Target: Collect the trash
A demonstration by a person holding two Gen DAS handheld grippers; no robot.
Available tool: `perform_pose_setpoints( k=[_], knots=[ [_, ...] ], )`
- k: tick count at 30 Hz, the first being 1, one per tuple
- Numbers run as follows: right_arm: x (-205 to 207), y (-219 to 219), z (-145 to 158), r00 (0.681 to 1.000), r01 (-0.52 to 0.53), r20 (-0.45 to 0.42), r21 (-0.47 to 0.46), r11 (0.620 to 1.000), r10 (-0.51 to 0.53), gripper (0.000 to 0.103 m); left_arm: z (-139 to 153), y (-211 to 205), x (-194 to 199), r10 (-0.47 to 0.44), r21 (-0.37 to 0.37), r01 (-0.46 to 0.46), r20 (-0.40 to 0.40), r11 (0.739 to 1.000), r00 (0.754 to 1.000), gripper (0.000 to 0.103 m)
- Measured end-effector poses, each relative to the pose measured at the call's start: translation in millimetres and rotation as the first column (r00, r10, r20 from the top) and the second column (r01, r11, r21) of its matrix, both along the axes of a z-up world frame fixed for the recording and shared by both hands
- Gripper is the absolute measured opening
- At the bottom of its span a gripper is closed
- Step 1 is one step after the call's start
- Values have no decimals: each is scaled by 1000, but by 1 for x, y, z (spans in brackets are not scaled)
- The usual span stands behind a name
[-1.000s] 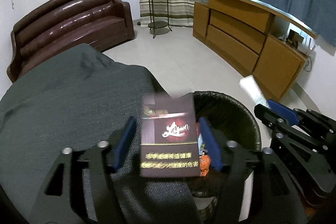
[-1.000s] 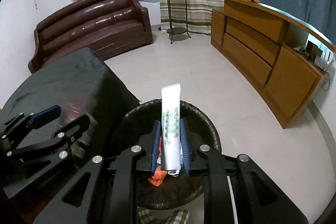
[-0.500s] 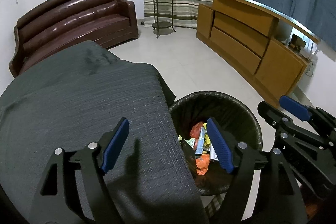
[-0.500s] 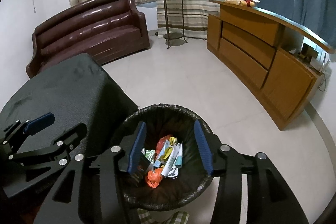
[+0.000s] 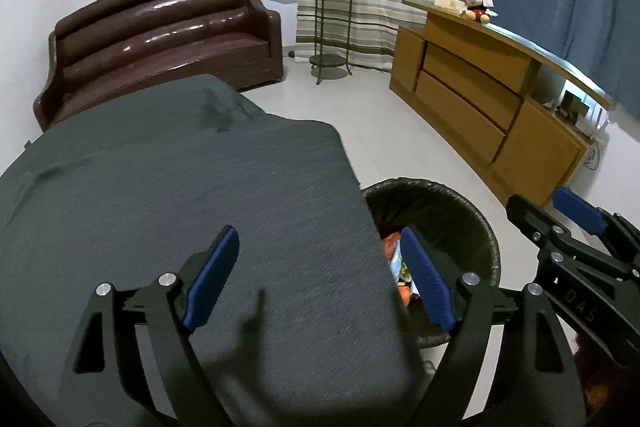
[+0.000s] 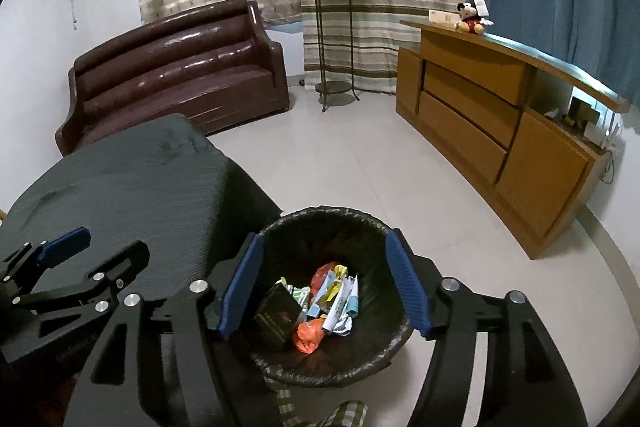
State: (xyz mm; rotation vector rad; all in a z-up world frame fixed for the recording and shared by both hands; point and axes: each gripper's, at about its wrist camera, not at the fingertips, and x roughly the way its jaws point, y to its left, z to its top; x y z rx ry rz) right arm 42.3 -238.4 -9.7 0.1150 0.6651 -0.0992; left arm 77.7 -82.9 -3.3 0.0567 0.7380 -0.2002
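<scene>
A black-lined trash bin (image 6: 340, 219) stands on the floor by the table's corner. Inside lie a dark cigarette box (image 6: 278, 315), a white tube (image 6: 340, 307), an orange wrapper (image 6: 310, 337) and other scraps. My right gripper (image 6: 324, 287) hovers over the bin, its jaws opening with nothing between them. My left gripper (image 5: 320, 279) is above the grey table cloth (image 5: 160, 187) at its right edge, jaws opening and empty. The bin (image 5: 452, 211) shows partly behind the left gripper's right finger. Each gripper appears at the side of the other's view: the right one (image 5: 576, 227), the left one (image 6: 80, 255).
A brown leather sofa (image 6: 176, 67) stands at the back left. A metal plant stand (image 6: 328, 43) is by the striped curtain. A long wooden sideboard (image 6: 500, 115) with a plush toy (image 6: 472, 15) runs along the right. Pale tiled floor (image 6: 360, 155) lies between them.
The left gripper let go of the dark cigarette box and the right one let go of the white tube; both now lie in the bin. Both jaws widened and the left gripper shifted over the table.
</scene>
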Motion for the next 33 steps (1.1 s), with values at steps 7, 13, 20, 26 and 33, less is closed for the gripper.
perform_pose_setpoints(
  k=[7, 13, 20, 26, 33],
  knots=[
    [-14, 15, 9, 999, -15, 28, -14, 1000, 16, 72, 10, 14, -21, 40, 27, -41, 41, 999, 998, 88],
    [-29, 29, 18, 998, -13, 68, -45, 999, 16, 75, 18, 24, -37, 50, 28, -52, 69, 998, 996, 89],
    [-47, 35, 24, 995, -4, 97, -61, 998, 10, 78, 24, 34, -54, 59, 16, -61, 87, 998, 994, 90],
    [-57, 37, 28, 994, 3, 109, -68, 998, 4, 78, 27, 36, -63, 51, 12, -52, 97, 999, 994, 90],
    [-62, 39, 30, 992, 11, 124, -67, 998, -3, 78, 30, 36, -68, 45, 11, -46, 106, 999, 993, 90]
  ],
)
